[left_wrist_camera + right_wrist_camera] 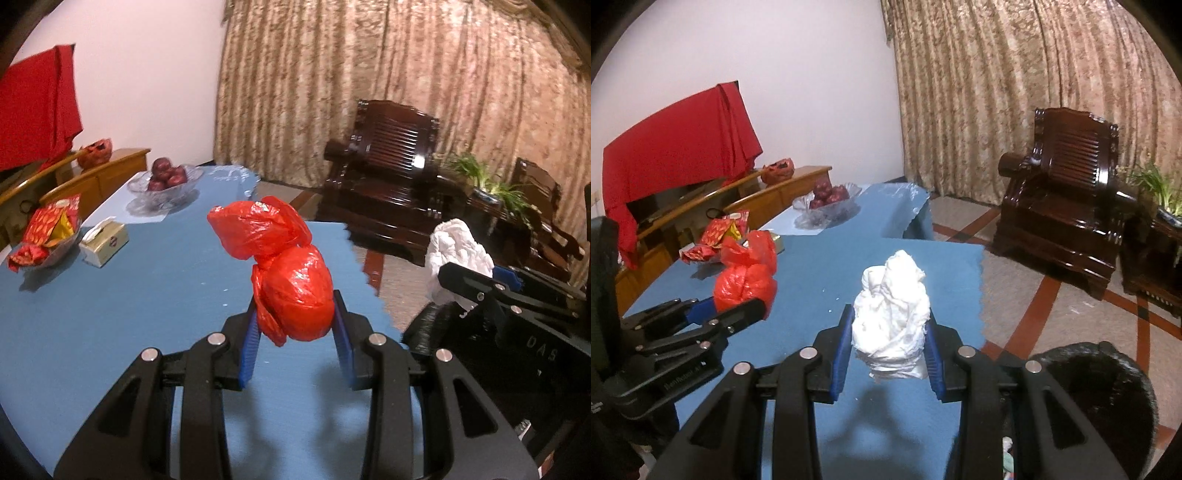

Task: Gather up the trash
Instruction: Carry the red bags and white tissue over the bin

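A crumpled red plastic bag point(288, 273) hangs above the blue table point(110, 314), with my left gripper point(295, 310) shut on its lower lump between the blue pads. In the right wrist view the same red plastic bag point(746, 280) shows at the left, held by the left gripper point(738, 308). My right gripper point(890, 325) is shut on a wad of crumpled white paper point(892, 314), lifted off the table near its right edge. That white paper point(458, 254) and the right gripper point(476, 284) appear at the right of the left wrist view.
On the table stand a glass bowl of red apples point(166, 181), a tissue box point(105, 243) and a dish of red snack packets point(44, 240). A wooden cabinet point(768, 199) with red cloth lies beyond. Dark wooden armchairs point(1067, 206) and a black bin point(1100, 398) stand on the floor at the right.
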`<state>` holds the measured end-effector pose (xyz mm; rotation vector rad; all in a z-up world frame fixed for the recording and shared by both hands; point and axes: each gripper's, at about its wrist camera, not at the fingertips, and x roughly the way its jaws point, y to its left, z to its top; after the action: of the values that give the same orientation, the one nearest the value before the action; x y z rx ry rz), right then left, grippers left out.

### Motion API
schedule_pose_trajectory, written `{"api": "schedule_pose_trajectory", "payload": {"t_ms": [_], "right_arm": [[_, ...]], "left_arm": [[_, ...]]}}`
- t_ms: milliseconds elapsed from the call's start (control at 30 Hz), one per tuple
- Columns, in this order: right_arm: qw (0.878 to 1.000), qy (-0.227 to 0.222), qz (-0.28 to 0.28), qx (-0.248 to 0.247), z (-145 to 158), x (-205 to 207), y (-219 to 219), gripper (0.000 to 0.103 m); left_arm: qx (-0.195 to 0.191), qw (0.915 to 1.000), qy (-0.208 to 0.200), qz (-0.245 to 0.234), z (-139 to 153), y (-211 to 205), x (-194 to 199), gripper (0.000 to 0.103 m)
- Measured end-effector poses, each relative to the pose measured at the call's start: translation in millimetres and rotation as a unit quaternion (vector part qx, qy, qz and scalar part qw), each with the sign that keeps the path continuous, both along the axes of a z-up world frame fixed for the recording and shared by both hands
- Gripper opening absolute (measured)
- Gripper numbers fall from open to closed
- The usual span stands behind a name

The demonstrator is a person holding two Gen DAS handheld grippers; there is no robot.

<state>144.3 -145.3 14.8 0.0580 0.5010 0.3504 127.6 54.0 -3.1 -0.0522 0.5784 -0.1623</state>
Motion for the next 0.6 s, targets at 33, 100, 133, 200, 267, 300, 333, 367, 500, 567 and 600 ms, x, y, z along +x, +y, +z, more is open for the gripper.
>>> {"api": "schedule_pose_trajectory", "payload": {"t_ms": [33, 100, 133, 200, 267, 300, 333, 367, 500, 567, 600], "right_arm": [[1.0, -0.002, -0.003, 0.002, 1, -4, -5, 0.035], [1.0, -0.008, -0.011, 0.004, 4, -13, -17, 0.035], [1.0, -0.009, -0.014, 0.004, 5, -17, -21, 0.035], [1.0, -0.012, -0.023, 0.007, 6, -25, -35, 0.035], [0.999, -0.014, -0.033, 0.008, 5, -32, -46, 0.035], [0.999, -0.013, -0.038, 0.008, 5, -35, -51, 0.035], [0.999, -0.013, -0.043, 0.009, 4, -38, -57, 0.035], [0.999, -0.013, -0.049, 0.009, 2, -41, -63, 0.035], [0.997, -0.01, -0.079, 0.012, -3, -54, -90, 0.035], [0.995, -0.009, -0.097, 0.012, -6, -61, -106, 0.035], [0.994, -0.008, -0.105, 0.011, -7, -64, -113, 0.035]], "left_arm": [[0.001, 1.0, -0.002, -0.006, 2, -5, -3, 0.034], [0.004, 0.9998, -0.006, -0.017, 4, -18, -10, 0.034], [0.005, 0.9997, -0.008, -0.022, 5, -24, -13, 0.034], [0.007, 0.9993, -0.012, -0.034, 7, -36, -18, 0.034], [0.008, 0.9989, -0.015, -0.045, 8, -47, -23, 0.034], [0.008, 0.9984, -0.017, -0.053, 9, -56, -26, 0.034], [0.009, 0.9982, -0.018, -0.057, 9, -60, -27, 0.034], [0.009, 0.9978, -0.02, -0.062, 9, -65, -29, 0.034], [0.009, 0.9958, -0.025, -0.087, 10, -91, -34, 0.034], [0.011, 0.9944, -0.027, -0.102, 9, -105, -35, 0.034], [0.012, 0.9938, -0.028, -0.107, 8, -109, -36, 0.034]]}}
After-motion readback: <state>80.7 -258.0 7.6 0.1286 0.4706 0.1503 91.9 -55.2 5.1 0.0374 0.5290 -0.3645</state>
